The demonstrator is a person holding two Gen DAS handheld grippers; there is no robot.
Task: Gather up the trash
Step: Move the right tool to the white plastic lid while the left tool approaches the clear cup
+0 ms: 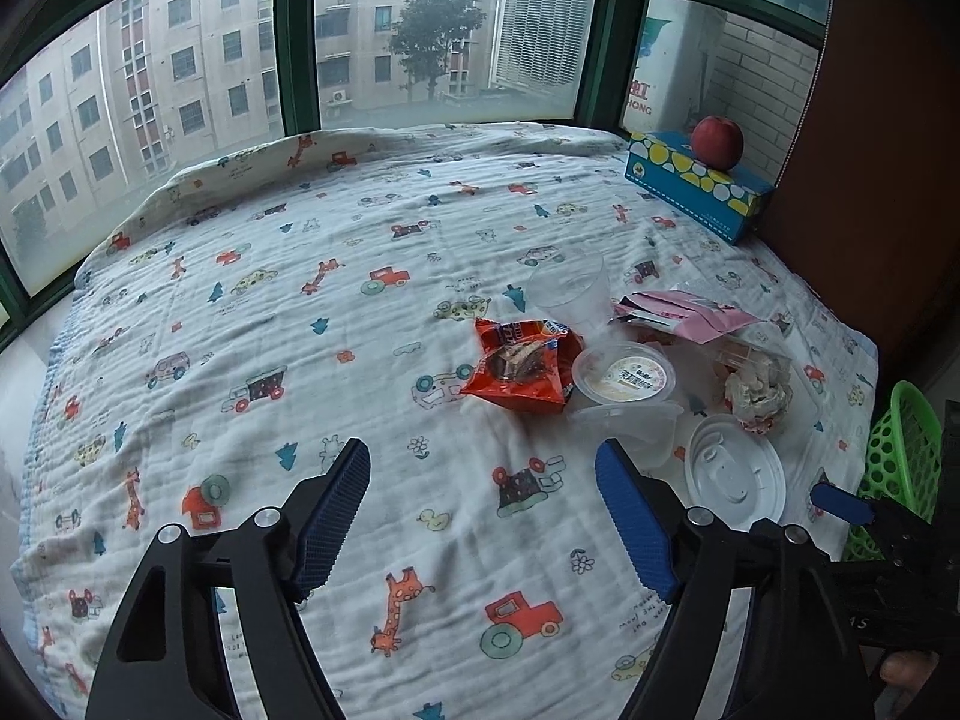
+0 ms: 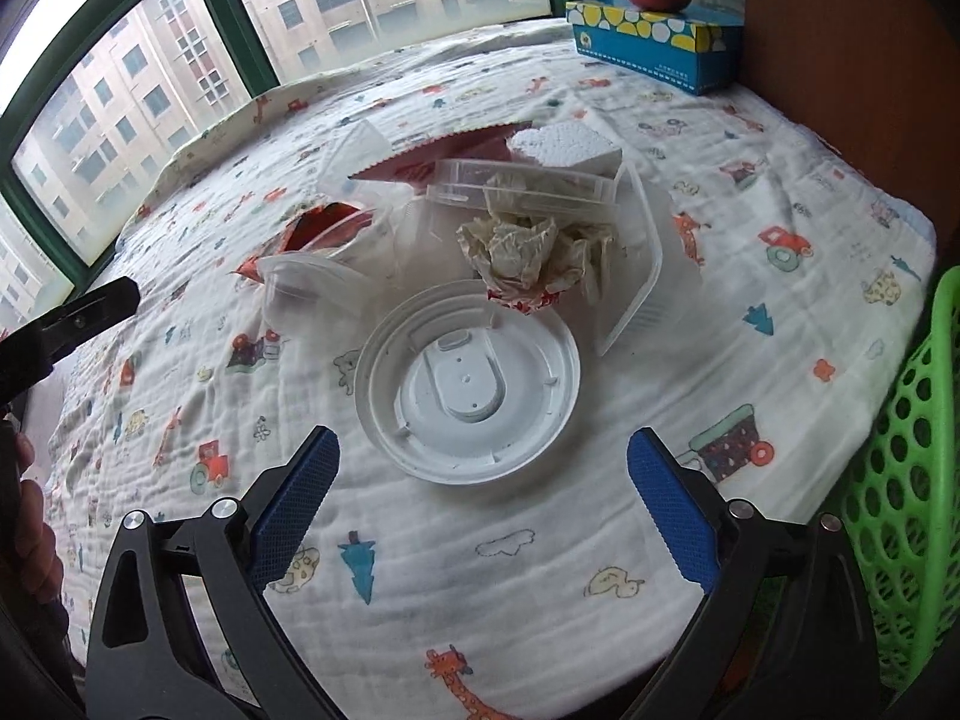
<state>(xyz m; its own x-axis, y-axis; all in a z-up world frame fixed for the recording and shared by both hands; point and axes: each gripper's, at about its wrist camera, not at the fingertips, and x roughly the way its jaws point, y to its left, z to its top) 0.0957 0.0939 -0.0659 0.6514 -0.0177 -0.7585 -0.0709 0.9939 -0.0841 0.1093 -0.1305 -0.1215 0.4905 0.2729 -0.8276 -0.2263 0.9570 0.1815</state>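
Where the patterned cloth (image 1: 360, 360) covers the surface by the window, the items stand as follows.

Left tongs (image 1: 483, 516): spread wide, holding nothing, poised over bare cloth; blue ribbed pads (image 1: 333, 516) apart.

Right tongs (image 2: 483, 510): spread wide, holding nothing, just short of the white lid (image 2: 468, 381); their blue tip also shows at the right edge of the left view.

Trash, all grouped on the right half of the cloth:
- White lid, round, lying with its ribbed underside up, nearest the right tongs; also seen in the left view (image 1: 735, 474).
- Crumpled tissue (image 2: 522, 252), just behind the lid, its lower edge meeting the lid's far rim, lying partly in a clear plastic tray (image 2: 642, 276).
- Clear round container (image 2: 522, 183), behind the tissue, more tissue inside.
- Red snack wrapper (image 1: 522, 366), opened, left of the group.
- Small sealed cup (image 1: 624, 375) with a printed foil top, touching the wrapper's right edge.
- Clear plastic cup (image 1: 567, 294), on its side, behind the wrapper.
- Pink packet (image 1: 690, 315), flat, to the right of the clear cup.

Other items:
- Green mesh basket (image 2: 900, 480), at the right edge of the surface, beside the right tongs.
- Blue tissue box (image 1: 696, 189) with yellow and white spots, far right corner, well apart from the trash.
- Red apple (image 1: 717, 141), resting on top of the box.
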